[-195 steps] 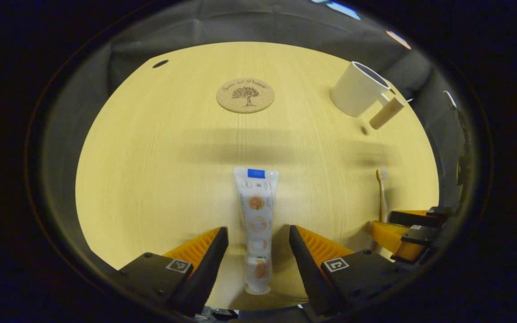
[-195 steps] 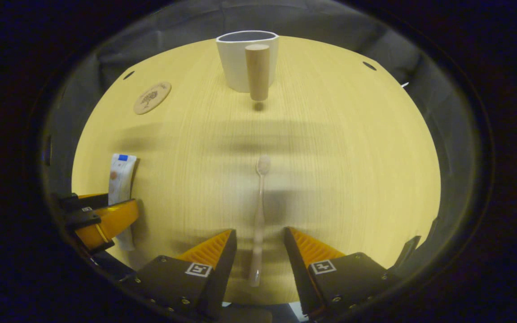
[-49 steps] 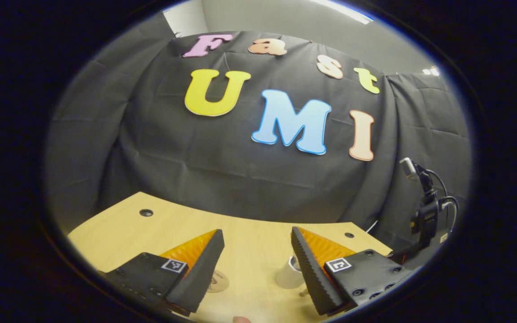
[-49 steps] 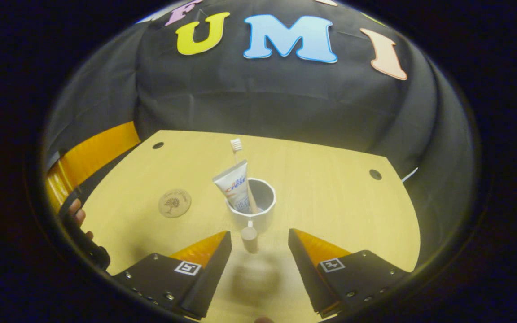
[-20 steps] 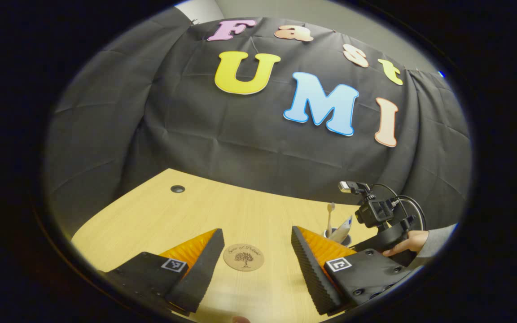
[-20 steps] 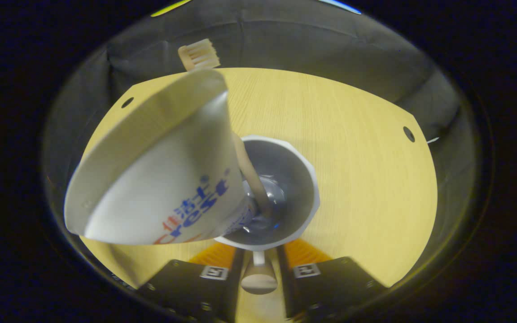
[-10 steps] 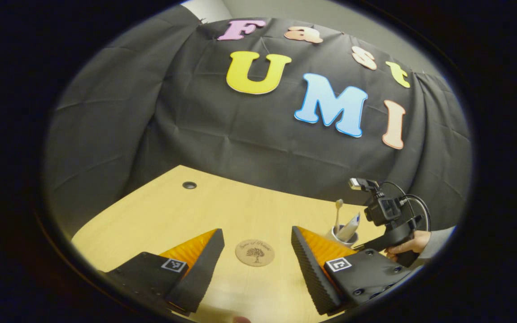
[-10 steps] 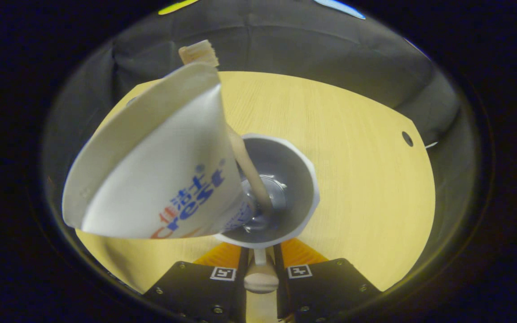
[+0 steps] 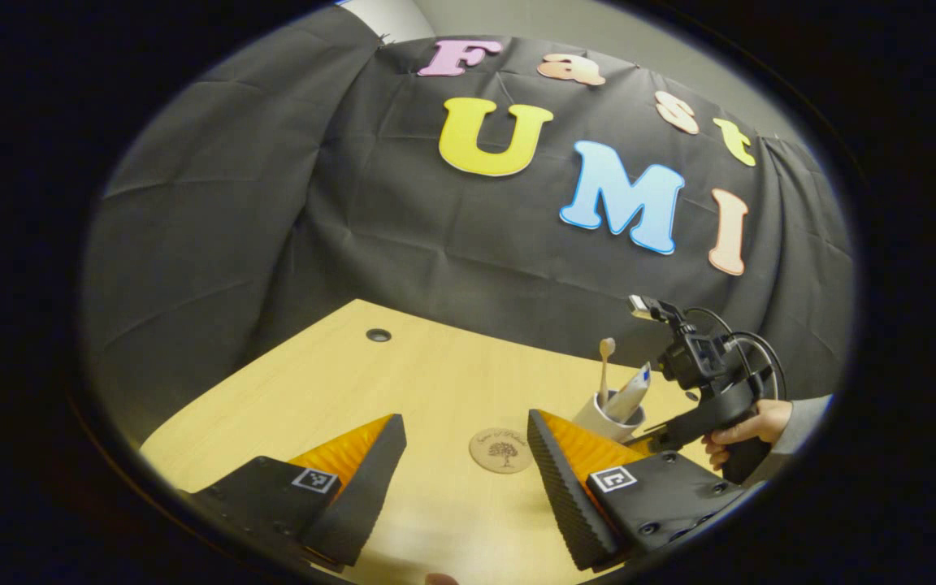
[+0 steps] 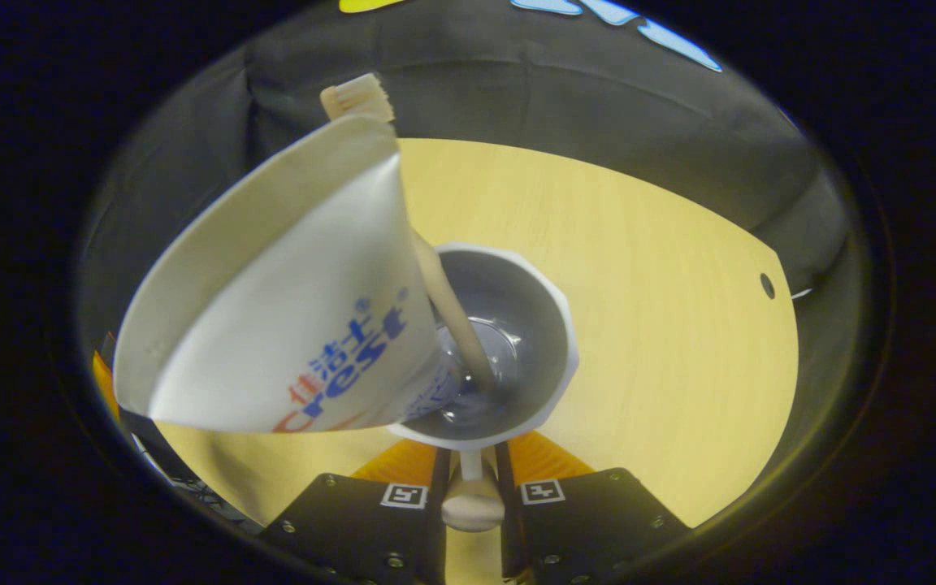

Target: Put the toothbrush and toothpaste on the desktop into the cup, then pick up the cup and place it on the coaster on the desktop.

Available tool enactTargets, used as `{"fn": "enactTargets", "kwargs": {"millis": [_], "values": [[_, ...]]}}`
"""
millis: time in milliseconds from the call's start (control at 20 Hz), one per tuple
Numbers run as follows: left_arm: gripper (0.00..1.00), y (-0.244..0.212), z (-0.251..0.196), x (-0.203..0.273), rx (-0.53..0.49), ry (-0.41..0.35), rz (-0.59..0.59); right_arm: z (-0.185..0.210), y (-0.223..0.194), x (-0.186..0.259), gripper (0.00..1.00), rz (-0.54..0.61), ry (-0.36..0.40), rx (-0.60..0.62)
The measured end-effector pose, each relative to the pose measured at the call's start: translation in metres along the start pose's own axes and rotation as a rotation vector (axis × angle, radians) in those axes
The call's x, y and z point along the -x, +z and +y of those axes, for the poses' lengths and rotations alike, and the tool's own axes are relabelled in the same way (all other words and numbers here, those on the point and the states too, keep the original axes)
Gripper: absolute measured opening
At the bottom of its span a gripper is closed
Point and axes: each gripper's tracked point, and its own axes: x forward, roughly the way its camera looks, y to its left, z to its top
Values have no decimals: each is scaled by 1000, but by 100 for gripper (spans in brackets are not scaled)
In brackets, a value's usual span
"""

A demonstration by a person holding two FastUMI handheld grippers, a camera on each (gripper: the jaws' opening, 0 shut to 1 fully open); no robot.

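Above the wooden surface (image 10: 663,325), my right tool (image 10: 472,479) clamps the cup (image 10: 509,341) handle; my left tool (image 9: 464,479) gapes near the coaster (image 9: 502,449).

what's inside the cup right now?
The cup holds the toothpaste and the toothbrush, both leaning out over the rim. The tube covers the cup's left inner wall and most of the brush's neck.

A round hole (image 9: 378,335) pierces the wooden desktop (image 9: 338,382) near the black cloth wall (image 9: 273,203).
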Motion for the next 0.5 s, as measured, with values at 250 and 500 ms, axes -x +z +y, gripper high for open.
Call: {"fn": "enactTargets", "kwargs": {"millis": [250,500], "values": [[100,5,36,19,9,21,-2,41,15,-12,26,10,28,25],[96,12,65,27,9,44,-9,70,24,-28,26,36,42,33]]}}
